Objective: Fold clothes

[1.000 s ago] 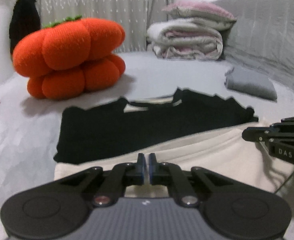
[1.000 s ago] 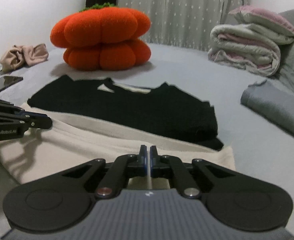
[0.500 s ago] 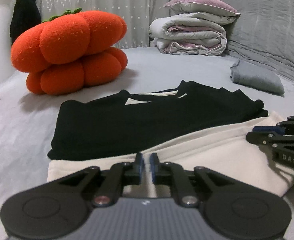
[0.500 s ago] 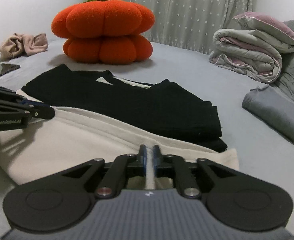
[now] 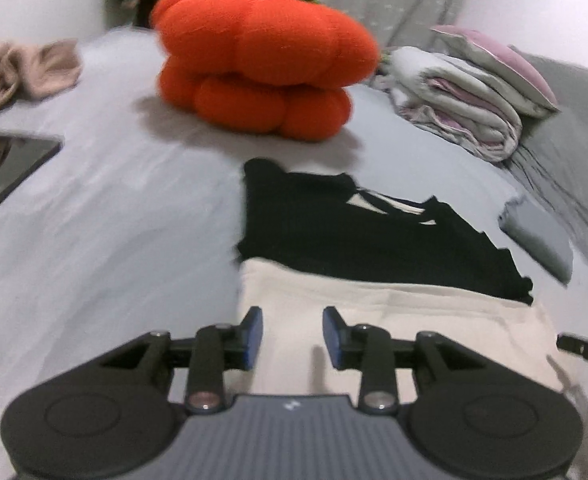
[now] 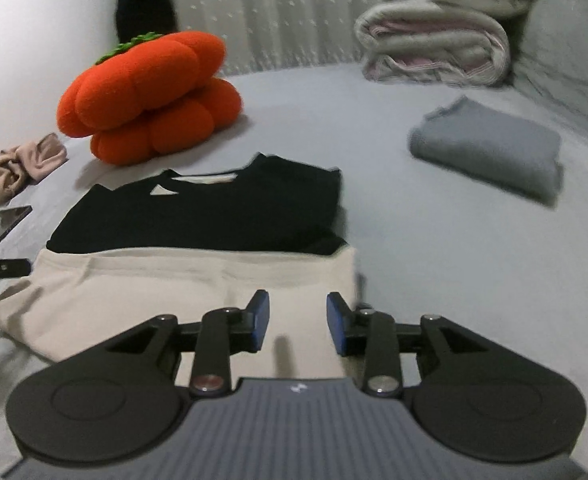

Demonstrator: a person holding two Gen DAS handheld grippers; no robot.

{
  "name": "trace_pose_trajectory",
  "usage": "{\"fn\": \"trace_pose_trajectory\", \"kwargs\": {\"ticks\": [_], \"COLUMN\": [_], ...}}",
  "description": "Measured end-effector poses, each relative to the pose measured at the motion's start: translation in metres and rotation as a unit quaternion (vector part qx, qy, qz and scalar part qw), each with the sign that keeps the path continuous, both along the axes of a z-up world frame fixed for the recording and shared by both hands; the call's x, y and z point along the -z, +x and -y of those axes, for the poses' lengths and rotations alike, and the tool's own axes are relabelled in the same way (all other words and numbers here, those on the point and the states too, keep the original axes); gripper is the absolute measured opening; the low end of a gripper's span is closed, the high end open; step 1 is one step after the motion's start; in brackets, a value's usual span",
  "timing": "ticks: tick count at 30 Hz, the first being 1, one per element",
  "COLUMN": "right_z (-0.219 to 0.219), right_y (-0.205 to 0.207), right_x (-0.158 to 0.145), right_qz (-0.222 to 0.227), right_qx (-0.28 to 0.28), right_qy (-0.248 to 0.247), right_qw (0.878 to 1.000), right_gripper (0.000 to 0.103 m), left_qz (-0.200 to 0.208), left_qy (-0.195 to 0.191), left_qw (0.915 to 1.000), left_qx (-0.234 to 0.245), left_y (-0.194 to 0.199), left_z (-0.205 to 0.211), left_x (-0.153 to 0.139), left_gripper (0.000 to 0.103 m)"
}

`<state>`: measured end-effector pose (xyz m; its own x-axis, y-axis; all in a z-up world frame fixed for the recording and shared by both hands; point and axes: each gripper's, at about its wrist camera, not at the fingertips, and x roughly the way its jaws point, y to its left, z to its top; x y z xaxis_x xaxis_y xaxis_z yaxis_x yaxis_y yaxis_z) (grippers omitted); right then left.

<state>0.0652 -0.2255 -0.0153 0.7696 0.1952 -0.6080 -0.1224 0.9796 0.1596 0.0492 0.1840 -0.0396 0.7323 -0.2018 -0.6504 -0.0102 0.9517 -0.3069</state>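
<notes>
Left claw (image 5: 288, 338): lower centre of frame, spread, empty, over the near-left edge of the garment (image 5: 374, 264).
Garment: black-and-cream top, frame centre, folded flat on the bed (image 5: 94, 220).
Right claw (image 6: 298, 322): spread, empty, over the near-right edge.
Step, judged: fold released; either another fold or finished.

the folded garment (image 6: 198, 216) is black with a cream hem (image 6: 174, 292). the pumpkin cushion (image 6: 150, 96) is bright orange with a green stalk. the bed sheet (image 6: 454, 264) is pale grey, the folded cloth (image 6: 490, 148) mid grey. the hand-held gripper fingers (image 6: 260, 320) are black with blue pads. the curtain (image 6: 278, 12) is whitish and speckled.
</notes>
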Motion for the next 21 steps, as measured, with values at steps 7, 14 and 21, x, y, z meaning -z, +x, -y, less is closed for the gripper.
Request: {"fn": "trace_pose_trajectory", "kwargs": {"ticks": [7,14,21], "right_z": [0.033,0.05,0.047], "right_y": [-0.02,-0.03,-0.024], "right_x": [-0.008,-0.005,0.029], "right_qz": [-0.052,-0.124,-0.169], "right_qx": [0.035,0.059,0.083], "right_qy": [0.089,0.177,0.295], "right_qw": [0.994,0.974,0.937], "right_gripper": [0.036,0.036,0.036], "left_qz": [-0.093,-0.159,-0.127], "left_qy": [-0.129,-0.267,-0.334], "left_qw": [0.9861,0.9499,0.9286], "left_qx": [-0.048,-0.034,-0.102], "left_y": [-0.018,-0.023,-0.027], "left_z": [-0.049,-0.057,-0.034], "left_x": [0.01,0.037,0.063], "left_gripper": [0.035,0.039,0.031]}}
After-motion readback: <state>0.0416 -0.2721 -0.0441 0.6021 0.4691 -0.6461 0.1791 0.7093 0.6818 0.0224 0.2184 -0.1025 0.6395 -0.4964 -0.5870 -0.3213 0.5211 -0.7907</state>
